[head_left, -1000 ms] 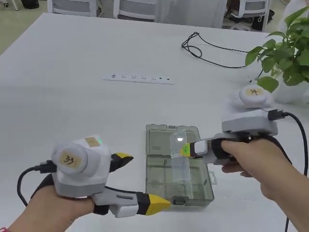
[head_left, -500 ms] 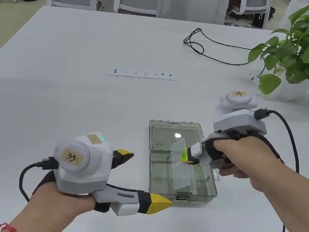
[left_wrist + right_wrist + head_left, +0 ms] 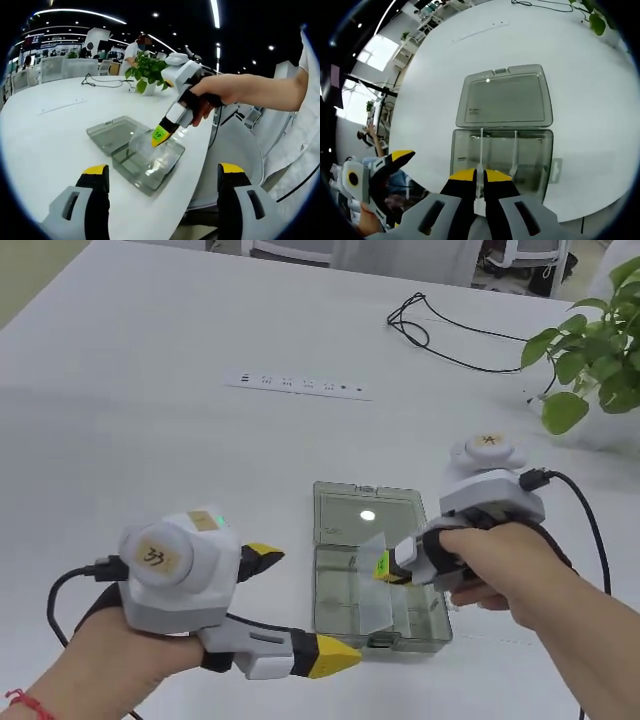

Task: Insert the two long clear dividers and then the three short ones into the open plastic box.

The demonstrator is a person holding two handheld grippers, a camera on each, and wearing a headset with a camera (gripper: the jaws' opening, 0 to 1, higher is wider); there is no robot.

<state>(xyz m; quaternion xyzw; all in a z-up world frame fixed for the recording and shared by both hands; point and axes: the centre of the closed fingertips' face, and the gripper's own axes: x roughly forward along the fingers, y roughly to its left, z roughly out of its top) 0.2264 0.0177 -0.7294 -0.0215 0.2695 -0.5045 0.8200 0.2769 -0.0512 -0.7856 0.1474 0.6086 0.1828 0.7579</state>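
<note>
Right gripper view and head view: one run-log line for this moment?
right tongs: shut on clear divider | clear divider: lower end inside box | left tongs: open, empty, beside box

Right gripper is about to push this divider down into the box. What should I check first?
1. Right gripper shut on the held divider: ok.
2. Lid folded back flat, box open on top: ok.
3. Seated divider stands upright, beside the held one and apart from it: ok.
4. Held divider's ends lined up with the wall slots: cannot tell, the clear plastic hides them.
5. Left gripper open, at the box's left, out of the divider's path: ok.
6. Box braced against sliding: not ok, nothing holds it.
</note>
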